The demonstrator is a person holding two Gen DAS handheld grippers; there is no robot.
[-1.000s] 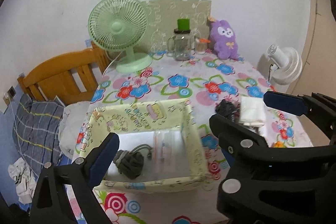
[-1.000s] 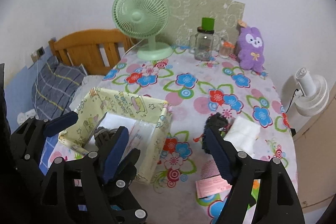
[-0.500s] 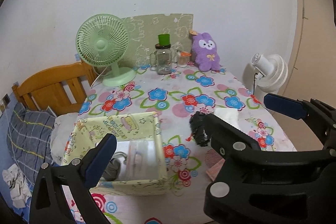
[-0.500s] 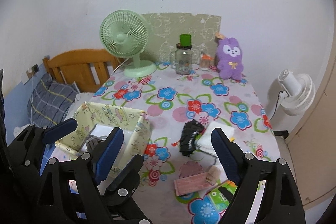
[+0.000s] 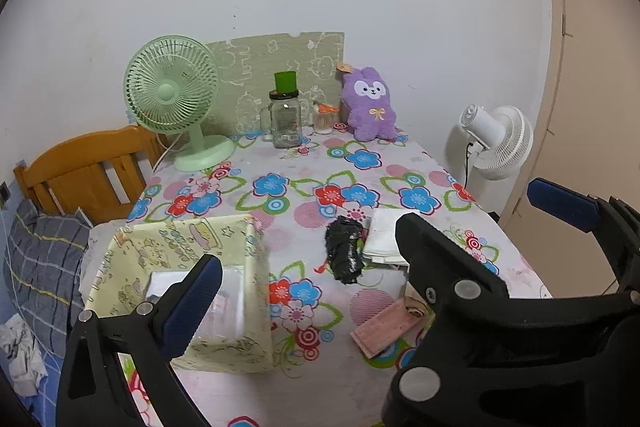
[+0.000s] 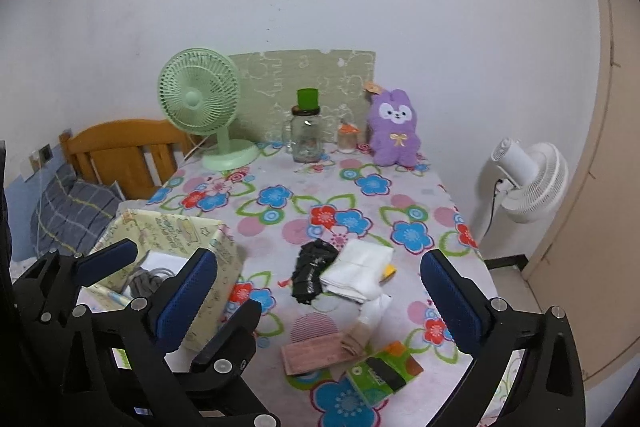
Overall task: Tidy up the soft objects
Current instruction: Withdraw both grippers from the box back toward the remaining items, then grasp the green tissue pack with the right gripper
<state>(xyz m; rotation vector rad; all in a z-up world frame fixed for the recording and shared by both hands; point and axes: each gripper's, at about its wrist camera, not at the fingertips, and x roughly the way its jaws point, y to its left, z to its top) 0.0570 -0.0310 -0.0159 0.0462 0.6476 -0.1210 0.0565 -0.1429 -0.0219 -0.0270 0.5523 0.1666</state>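
A black crumpled bundle [image 6: 312, 275] lies mid-table beside a folded white cloth [image 6: 360, 267]. Nearer the front edge are a pink mask [image 6: 316, 351] and a green tissue pack [image 6: 380, 375]. The pale yellow fabric box [image 6: 176, 227] at the left holds a grey bundle [image 6: 148, 279]. A purple plush [image 6: 394, 133] sits at the back. My right gripper [image 6: 318, 259] hangs above the near table, its jaws opening with nothing between them. My left gripper [image 5: 320, 287] hovers open by the box [image 5: 176, 251]; its right finger is hidden behind the right gripper.
A green desk fan [image 5: 172, 95], a glass jar with a green lid [image 5: 286, 119] and a small bottle [image 5: 324, 117] stand along the back wall. A white floor fan [image 6: 528, 179] stands right of the table. A wooden bedhead [image 5: 80, 171] and plaid pillow [image 5: 40, 259] lie left.
Both grippers have drawn back from the box, so more of the table and the mask show. The right gripper's jaws have spread wider.
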